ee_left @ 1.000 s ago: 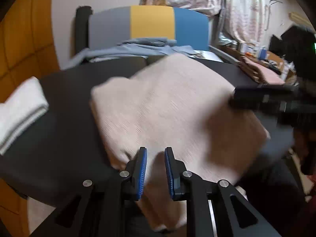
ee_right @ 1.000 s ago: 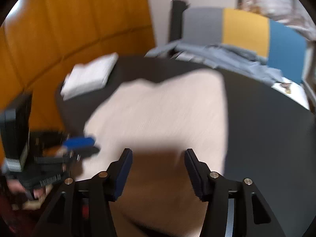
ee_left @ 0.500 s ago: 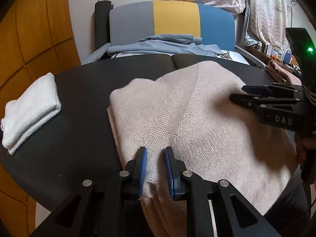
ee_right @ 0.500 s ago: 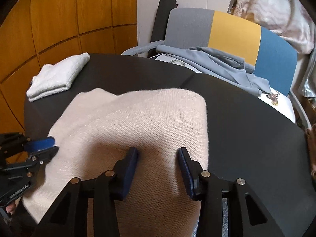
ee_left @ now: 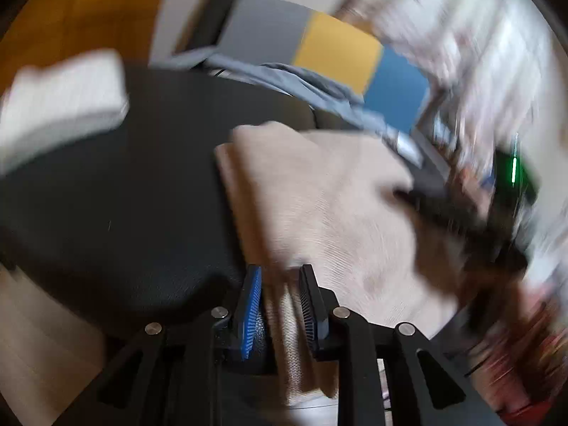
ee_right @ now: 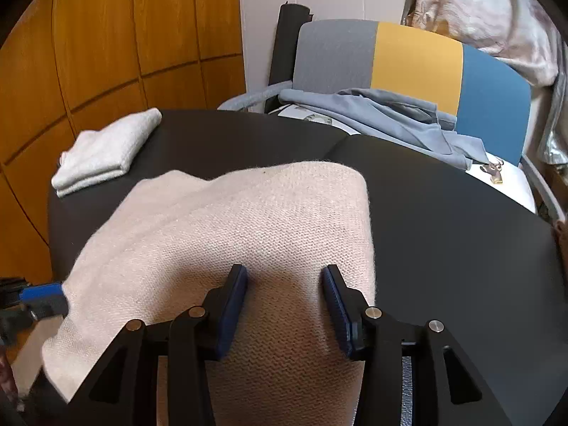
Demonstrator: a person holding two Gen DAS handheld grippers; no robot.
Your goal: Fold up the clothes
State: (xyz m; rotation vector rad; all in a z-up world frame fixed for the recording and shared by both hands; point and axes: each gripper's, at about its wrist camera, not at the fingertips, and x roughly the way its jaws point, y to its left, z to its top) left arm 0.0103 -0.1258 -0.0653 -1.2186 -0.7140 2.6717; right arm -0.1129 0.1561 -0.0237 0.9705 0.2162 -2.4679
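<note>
A beige knitted sweater (ee_right: pixel 248 227) lies folded on the black table (ee_right: pixel 443 213), its near part hanging over the front edge. My right gripper (ee_right: pixel 284 284) is open, its jaws resting over the sweater's near right part. My left gripper (ee_left: pixel 278 294) sits at the sweater's (ee_left: pixel 330 213) near left edge with cloth between its narrowly parted blue pads; the view is motion-blurred. The right gripper (ee_left: pixel 461 209) shows as a dark blur at the right in the left wrist view. The left gripper's blue tip (ee_right: pixel 39 293) shows at the left edge.
A folded white towel (ee_right: pixel 106 149) lies at the table's far left. Behind the table stands a grey, yellow and blue chair (ee_right: pixel 415 60) with a blue-grey garment (ee_right: pixel 387 117) draped on it. Wooden panelling (ee_right: pixel 106 35) is on the left, curtains at the right.
My left gripper has swung left and tilted, blurring its view, with cloth now between its pads. My right gripper has settled lower over the sweater's near right part, jaws still apart.
</note>
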